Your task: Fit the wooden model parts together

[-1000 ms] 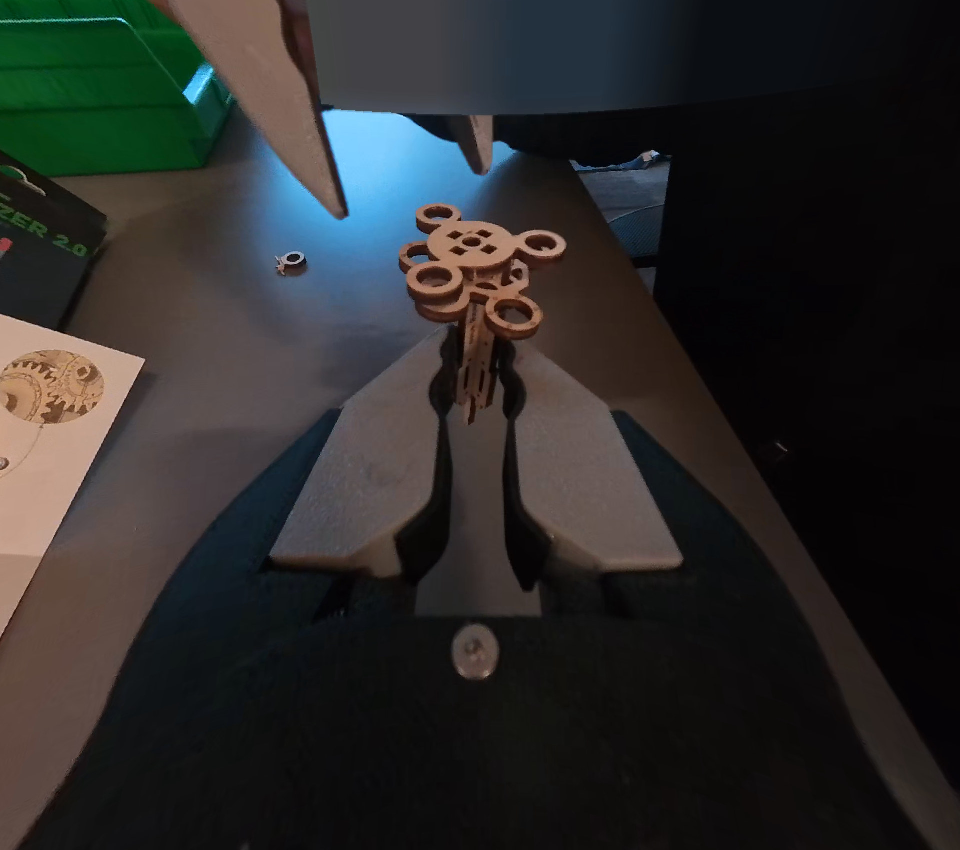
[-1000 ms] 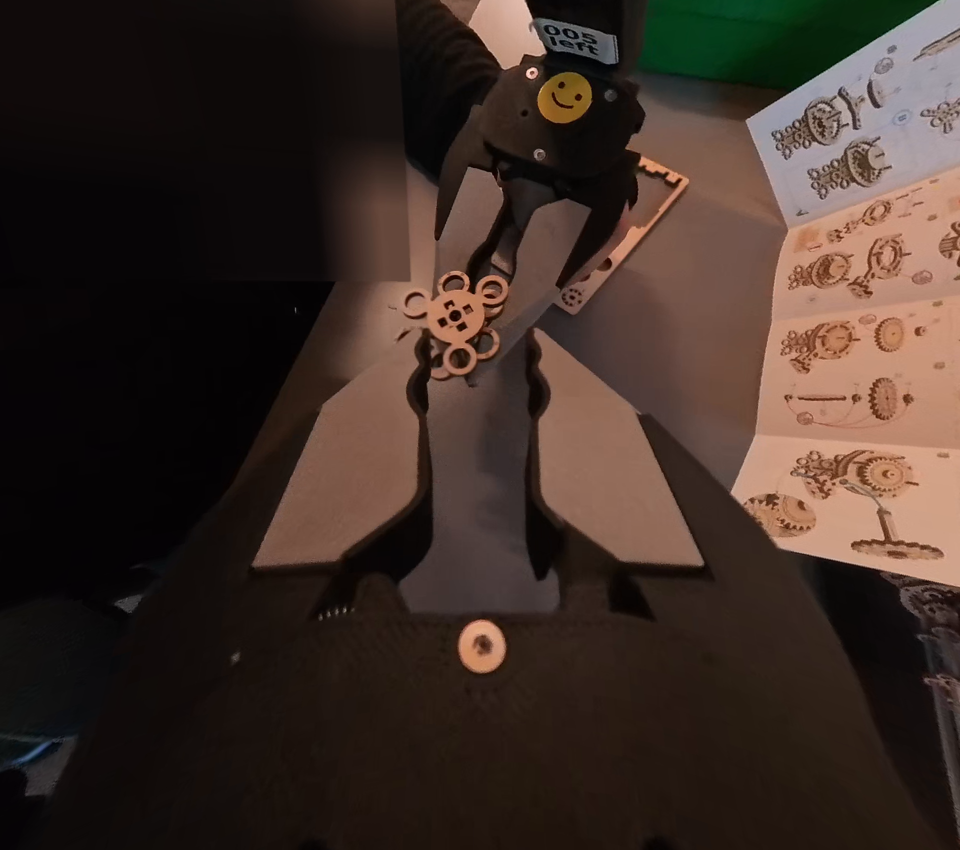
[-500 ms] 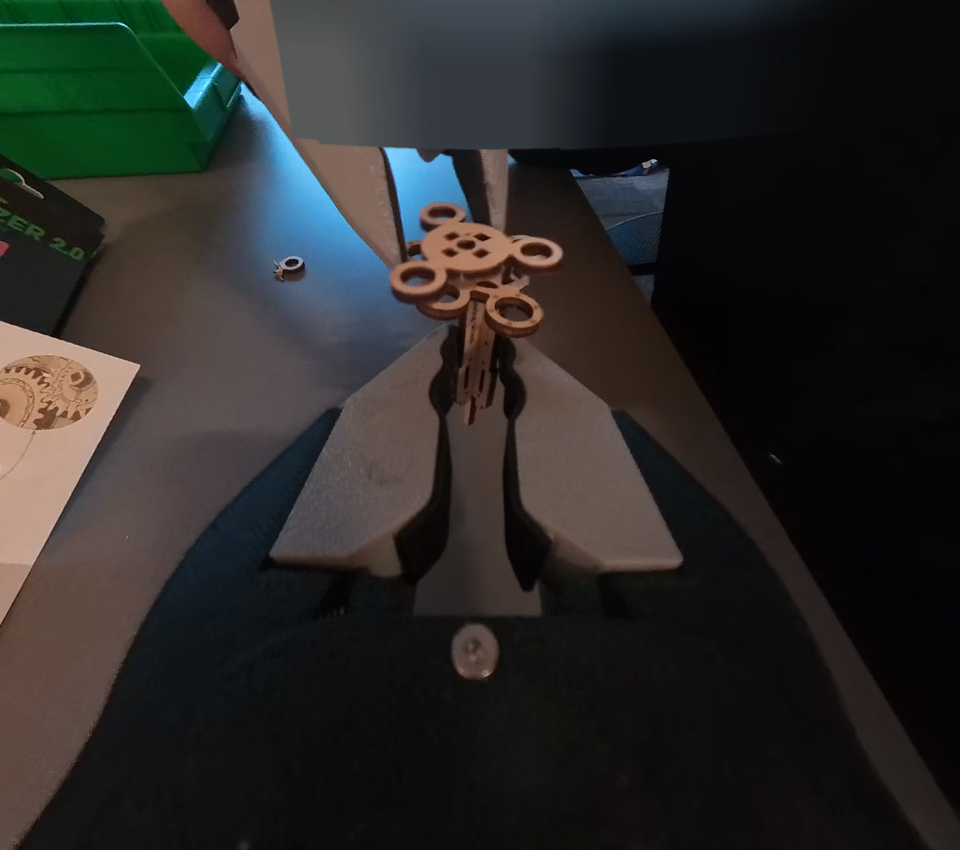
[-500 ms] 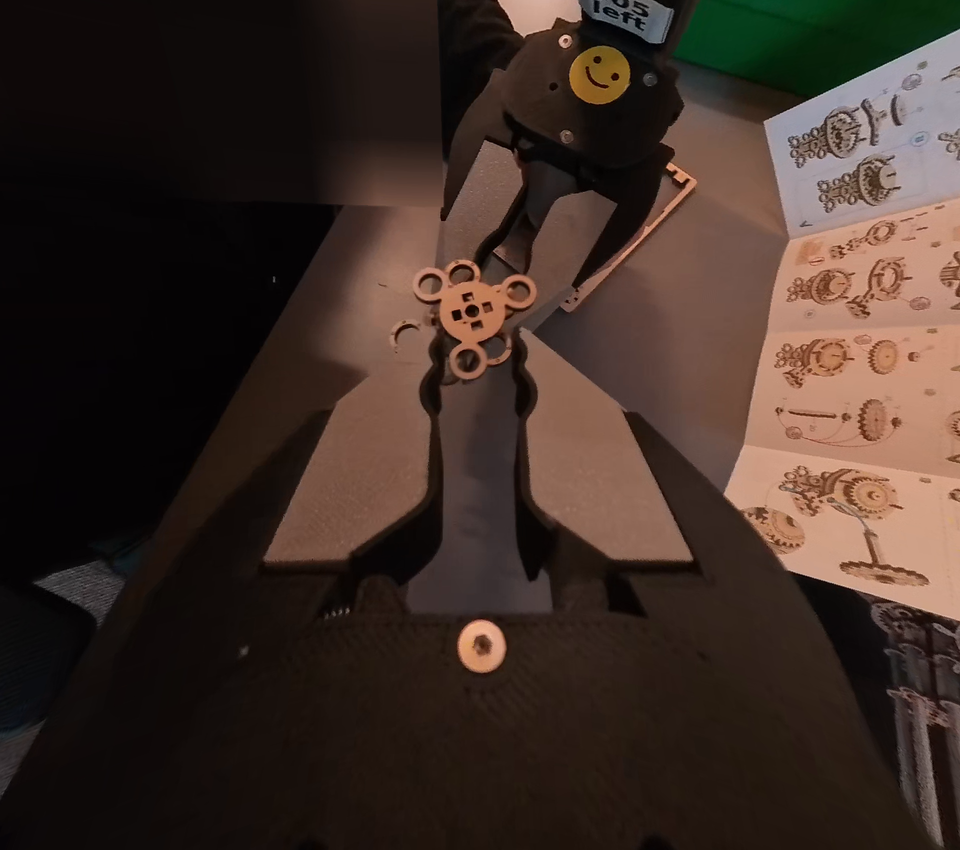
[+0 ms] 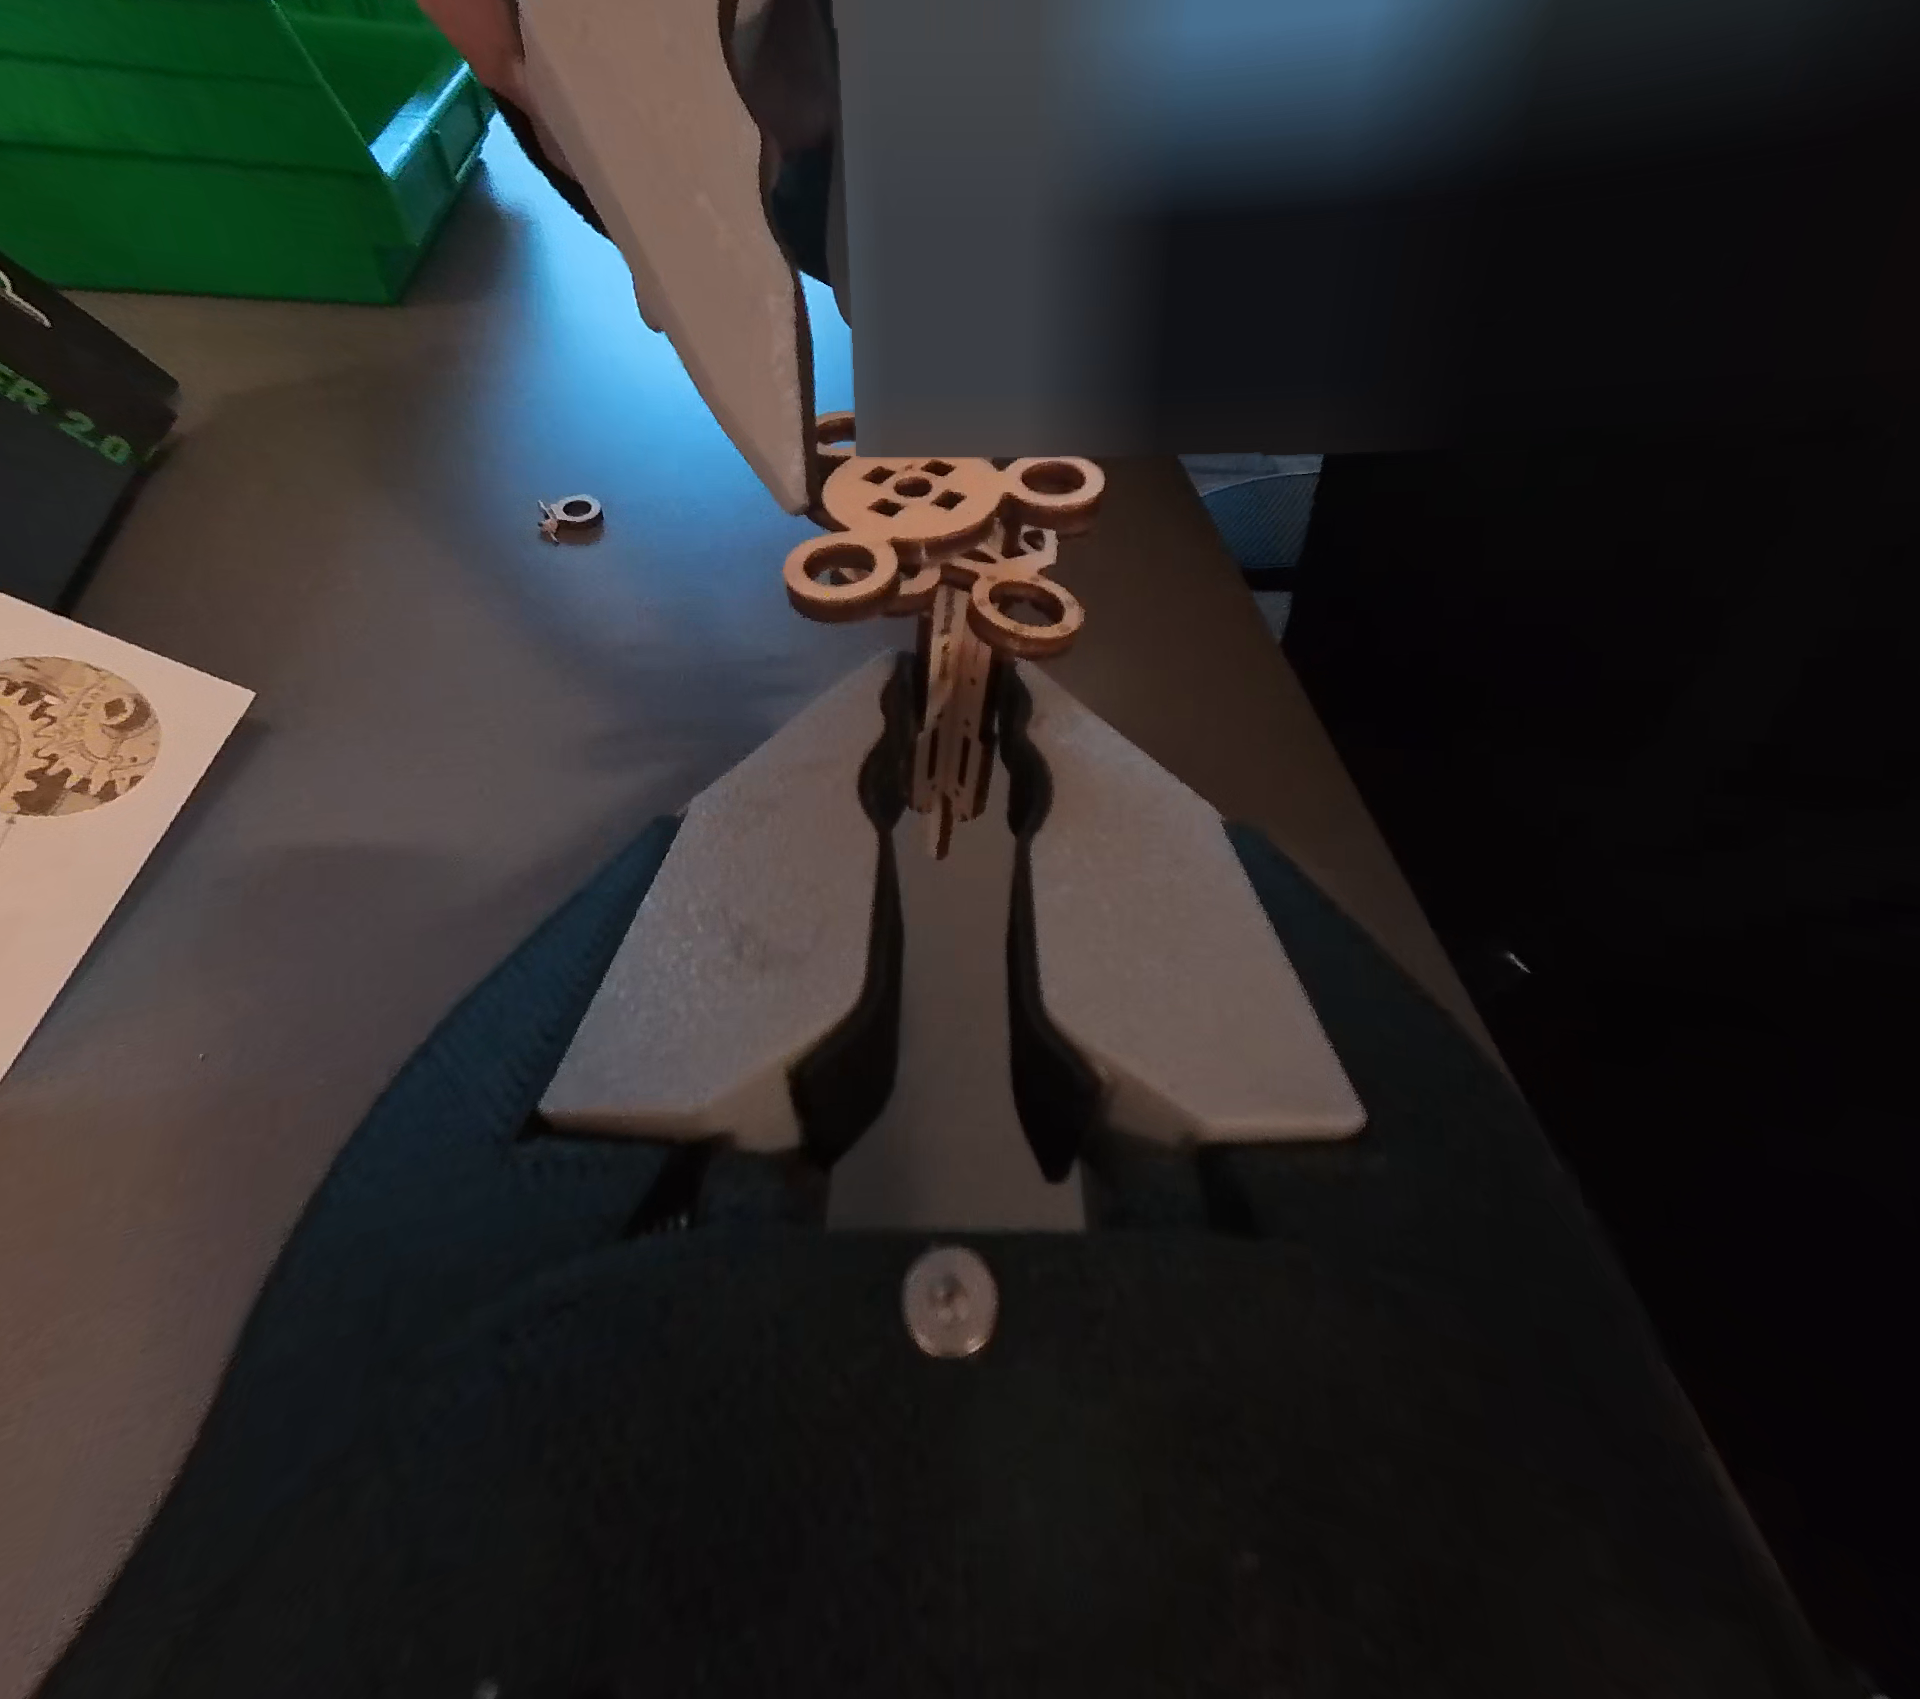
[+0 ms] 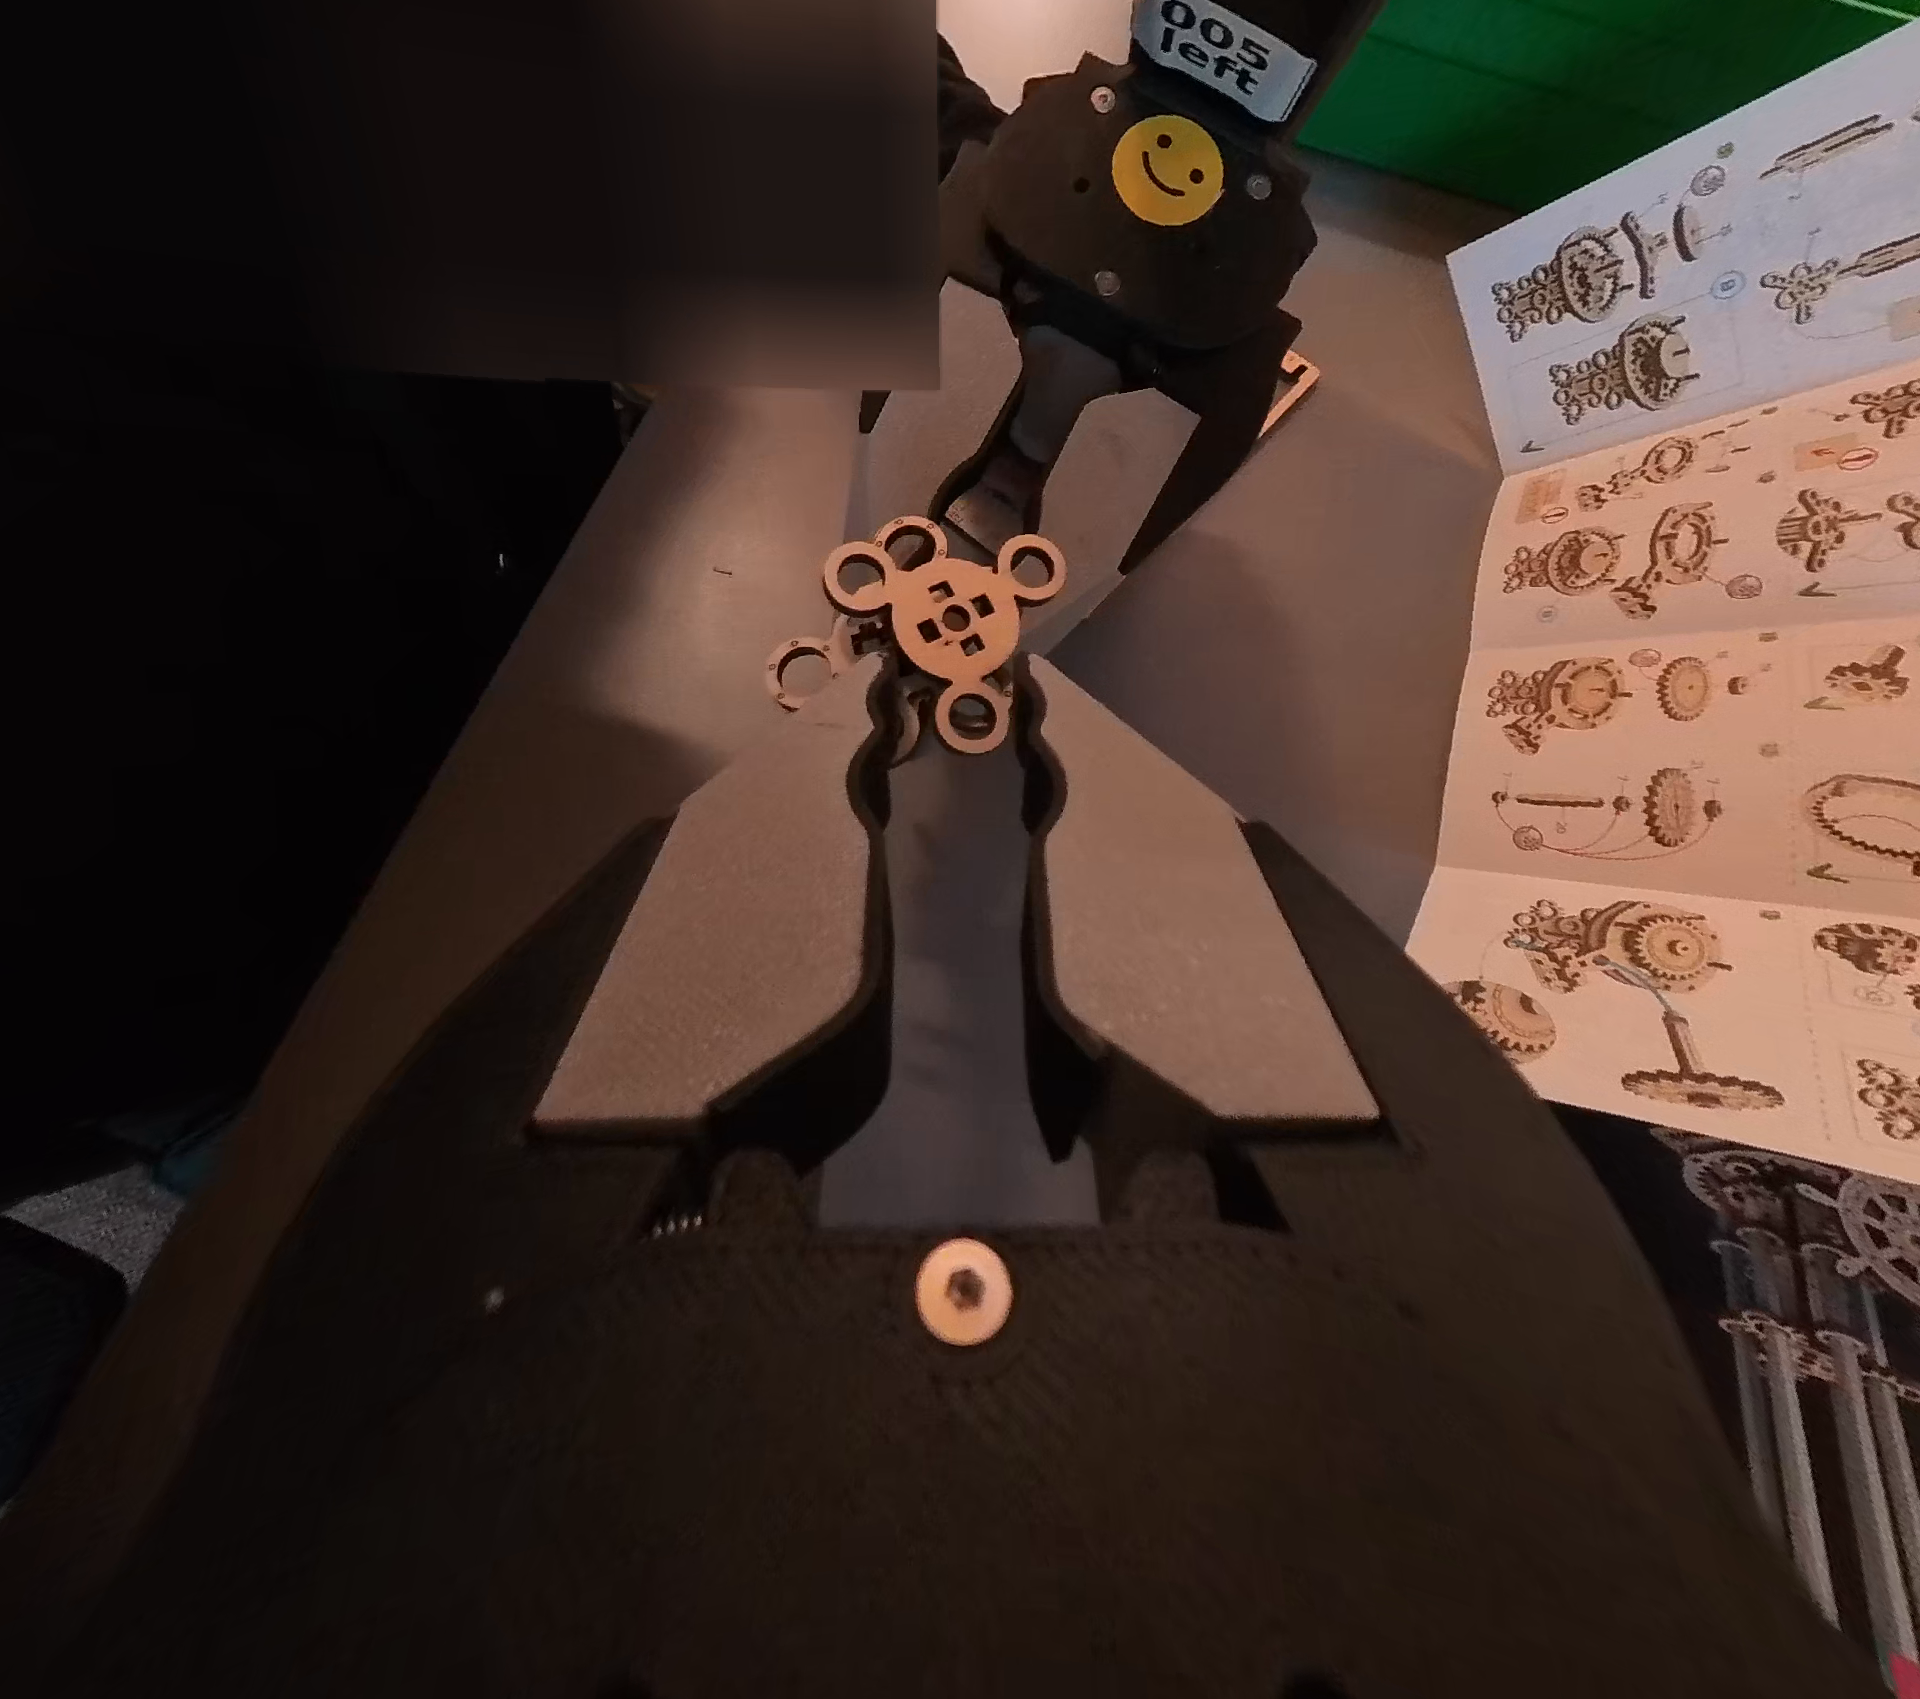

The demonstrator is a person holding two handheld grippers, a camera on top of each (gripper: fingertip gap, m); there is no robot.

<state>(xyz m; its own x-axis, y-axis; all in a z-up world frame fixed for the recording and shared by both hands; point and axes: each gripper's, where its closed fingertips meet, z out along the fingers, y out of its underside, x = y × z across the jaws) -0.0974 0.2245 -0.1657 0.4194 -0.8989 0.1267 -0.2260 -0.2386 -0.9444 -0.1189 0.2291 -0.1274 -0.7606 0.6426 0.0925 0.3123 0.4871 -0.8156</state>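
Note:
A wooden model is a flat disc with rings around its rim (image 5: pixel 914 496) on a slotted shaft (image 5: pixel 951 745). My left gripper (image 5: pixel 951 683) is shut on the shaft and holds it upright above the grey table. The disc faces the right wrist view (image 6: pixel 951 621). My right gripper (image 6: pixel 956 678) has its jaws narrowed onto the disc's sides, with one ring (image 6: pixel 971 714) between the tips. One right finger (image 5: pixel 686 195) touches the disc's left edge. The other finger is hidden by a blur patch. The left gripper's black body (image 6: pixel 1039 215) rises behind the model.
A small loose wooden ring (image 5: pixel 569 515) and an open ring piece (image 6: pixel 800 673) lie on the table. Green bins (image 5: pixel 208 122) stand at the back. An instruction sheet (image 6: pixel 1662 714) and a wooden parts frame (image 6: pixel 1294 392) lie beside the grippers. The table edge (image 5: pixel 1351 818) runs close by. One gripper's finger ends stand about 4 cm off the other's.
My right gripper has come down to the disc and narrowed its jaws from wide open onto it. My left gripper has kept hold of the shaft and hardly moved.

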